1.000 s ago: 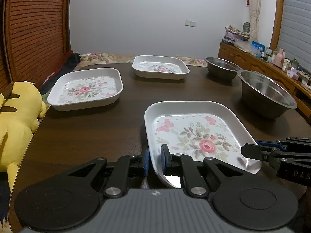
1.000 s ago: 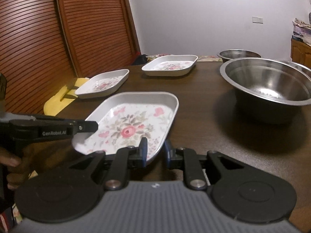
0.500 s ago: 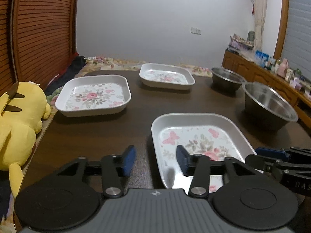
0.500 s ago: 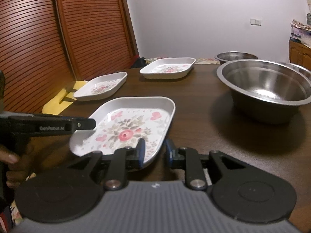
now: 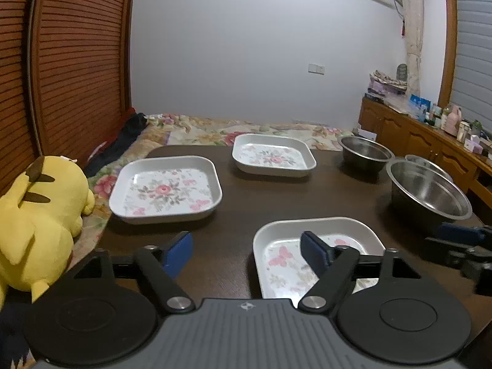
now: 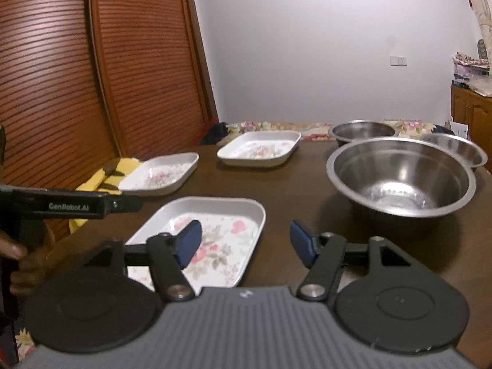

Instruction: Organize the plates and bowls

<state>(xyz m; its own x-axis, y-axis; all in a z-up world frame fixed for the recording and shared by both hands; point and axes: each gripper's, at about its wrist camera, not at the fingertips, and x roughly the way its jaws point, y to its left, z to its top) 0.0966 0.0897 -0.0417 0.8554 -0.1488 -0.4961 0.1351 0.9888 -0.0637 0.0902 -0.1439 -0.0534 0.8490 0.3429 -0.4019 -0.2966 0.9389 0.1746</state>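
Observation:
Three white square floral plates lie on the dark wooden table (image 5: 240, 215). The near plate (image 5: 316, 233) lies flat just ahead of both grippers and shows in the right wrist view (image 6: 221, 230) too. A second plate (image 5: 166, 189) is at mid left, a third (image 5: 273, 156) at the back. Three steel bowls stand on the right: a large one (image 6: 399, 178), a small one (image 6: 363, 130) and another (image 6: 458, 150) behind. My left gripper (image 5: 246, 250) is open and empty. My right gripper (image 6: 246, 241) is open and empty above the near plate's right edge.
A yellow plush toy (image 5: 37, 209) lies off the table's left edge. A flowered bedspread (image 5: 246, 129) is beyond the table. A wooden sideboard (image 5: 430, 141) with small items runs along the right. Slatted wooden doors (image 6: 92, 61) stand at the left.
Both grippers held the near plate by its edges a second ago. The left opened first, then the right. The plate now rests on the table and both grippers have risen and drawn back.

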